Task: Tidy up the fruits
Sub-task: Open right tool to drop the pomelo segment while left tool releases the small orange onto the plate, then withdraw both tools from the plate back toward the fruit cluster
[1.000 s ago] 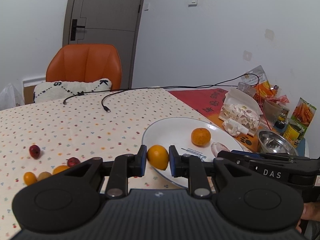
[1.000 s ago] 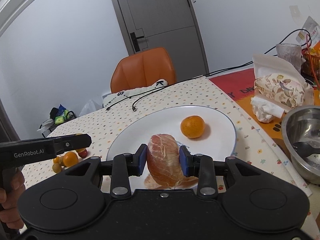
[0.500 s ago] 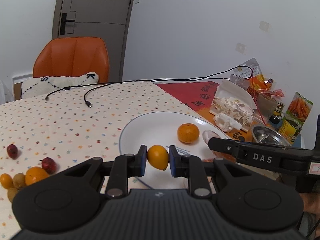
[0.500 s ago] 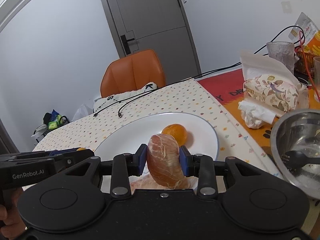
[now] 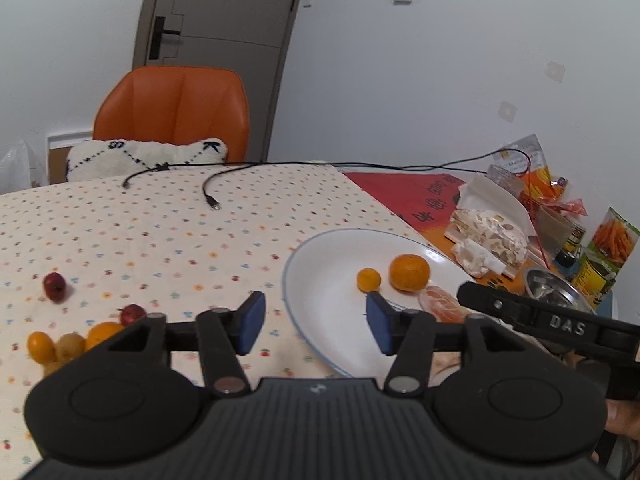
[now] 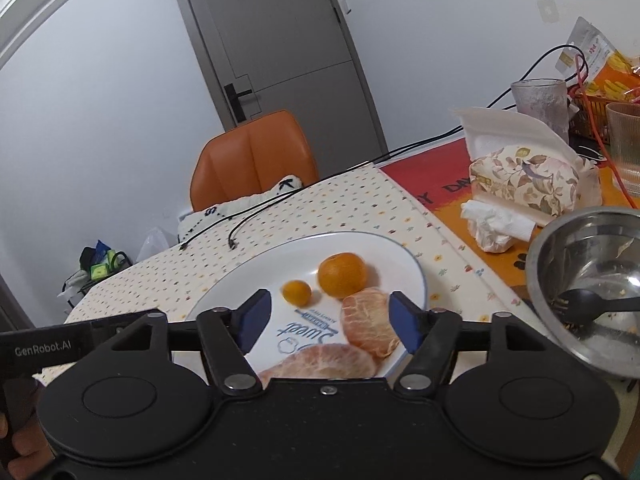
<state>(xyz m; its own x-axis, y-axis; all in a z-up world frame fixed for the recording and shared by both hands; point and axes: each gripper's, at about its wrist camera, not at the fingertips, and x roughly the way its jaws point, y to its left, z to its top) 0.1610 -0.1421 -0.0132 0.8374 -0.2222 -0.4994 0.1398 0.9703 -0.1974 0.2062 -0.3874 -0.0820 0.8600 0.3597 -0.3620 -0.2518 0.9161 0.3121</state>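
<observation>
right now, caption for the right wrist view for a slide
Right gripper open over a white plate holding two oranges and peeled citrus pieces.

Left gripper point(image 5: 316, 328) hangs low over the near-left rim of the plate point(image 5: 304, 248), blue pads spread wide, nothing between them. Right gripper point(image 6: 327, 322) sits over the plate's near edge, its pads equally wide apart and empty. From the left wrist view, the right gripper's black body reaches in from the plate's right side, a bit of hand point(image 5: 622, 420) behind it. From the right wrist view, the left gripper's body enters on the plate's left.
</observation>
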